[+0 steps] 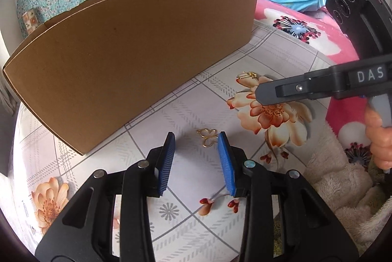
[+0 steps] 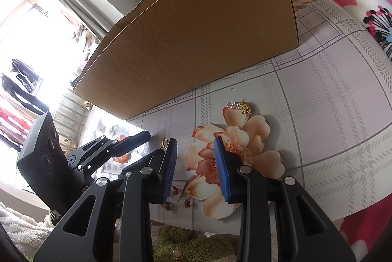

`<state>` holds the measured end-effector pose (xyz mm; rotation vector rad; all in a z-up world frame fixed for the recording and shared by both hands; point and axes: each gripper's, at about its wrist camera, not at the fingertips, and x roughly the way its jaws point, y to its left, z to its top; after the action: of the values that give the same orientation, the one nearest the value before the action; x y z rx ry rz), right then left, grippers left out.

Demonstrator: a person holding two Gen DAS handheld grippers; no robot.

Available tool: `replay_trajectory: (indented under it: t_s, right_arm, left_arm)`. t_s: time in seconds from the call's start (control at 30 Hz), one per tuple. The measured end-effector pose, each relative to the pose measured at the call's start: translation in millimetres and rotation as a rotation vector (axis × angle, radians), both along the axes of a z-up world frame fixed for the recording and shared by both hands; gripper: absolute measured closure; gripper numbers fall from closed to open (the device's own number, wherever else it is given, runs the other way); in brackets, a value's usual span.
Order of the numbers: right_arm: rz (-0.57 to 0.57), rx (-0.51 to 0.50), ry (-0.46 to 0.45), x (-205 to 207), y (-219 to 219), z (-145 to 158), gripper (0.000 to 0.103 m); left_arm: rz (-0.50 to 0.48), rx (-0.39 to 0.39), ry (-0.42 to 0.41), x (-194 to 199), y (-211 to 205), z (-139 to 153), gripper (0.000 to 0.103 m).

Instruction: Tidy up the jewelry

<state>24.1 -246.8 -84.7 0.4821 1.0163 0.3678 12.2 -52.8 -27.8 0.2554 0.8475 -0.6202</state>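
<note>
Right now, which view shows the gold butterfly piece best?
Left wrist: the gold butterfly piece lies whole on the tablecloth, just ahead of the open left gripper. Right wrist shows only a sliver behind its own finger.

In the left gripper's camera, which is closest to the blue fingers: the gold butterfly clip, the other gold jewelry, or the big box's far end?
From the left gripper:
1. Gold butterfly clip, just ahead, by the right fingertip.
2. Other gold jewelry, farther, right, by the right gripper.
3. Cardboard box's far end, upper right.

Bright daylight, blown-out window, fisheye warping.
</note>
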Motion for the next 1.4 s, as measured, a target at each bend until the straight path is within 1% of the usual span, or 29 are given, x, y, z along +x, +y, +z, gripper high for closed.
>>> replay_trajectory:
  t_s: [0.07, 0.13, 0.3, 0.47, 0.6, 0.77, 0.83, 0.93, 1.0, 1.1, 1.2, 1.27, 1.4]
  right_arm:
    - [-0.003, 0.002, 0.002, 0, -1, -1, 0.072]
    - [-0.006, 0.004, 0.006, 0, -1, -3, 0.072]
    - [-0.010, 0.009, 0.010, -2, -1, -5, 0.072]
    - [-0.009, 0.011, 0.012, -4, -1, -5, 0.072]
    - [-0.010, 0.013, 0.013, -3, -1, -5, 0.072]
    - [-0.014, 0.009, 0.009, -1, -3, -4, 0.072]
    - [-0.014, 0.005, 0.008, -1, -4, -4, 0.072]
    - [-0.015, 0.006, 0.010, -2, -4, -4, 0.072]
    - [-0.016, 0.009, 0.014, -1, -4, -6, 0.072]
    - [-0.013, 0.010, 0.015, 0, -3, -7, 0.072]
    - [-0.012, 0.013, 0.012, 0, -3, -7, 0.072]
    - [-0.015, 0.016, 0.011, 0, -4, -7, 0.072]
    - [-0.027, 0.022, 0.013, 0, -6, -8, 0.072]
  left_arm:
    - [-0.020, -0.031, 0.024, -3, -1, 1, 0.071]
    - [-0.027, -0.036, 0.024, -6, -3, 1, 0.071]
    - [-0.005, -0.071, 0.037, -7, -6, 2, 0.071]
    - [0.001, -0.061, 0.033, -6, -7, 2, 0.071]
    - [-0.011, -0.115, 0.084, -5, -5, 3, 0.071]
    - [-0.028, -0.155, 0.108, -6, -3, 3, 0.071]
    - [-0.037, -0.176, 0.109, -8, -2, 4, 0.071]
    - [-0.042, -0.191, 0.079, -12, 0, 8, 0.071]
    - [-0.023, -0.171, 0.051, -12, 1, 10, 0.071]
    - [0.007, -0.105, 0.011, -7, -2, 8, 0.071]
    - [0.022, -0.049, 0.004, 0, -4, 3, 0.071]
    - [0.027, -0.054, 0.029, 3, -2, 2, 0.071]
    - [0.037, -0.042, 0.031, 4, -5, 2, 0.071]
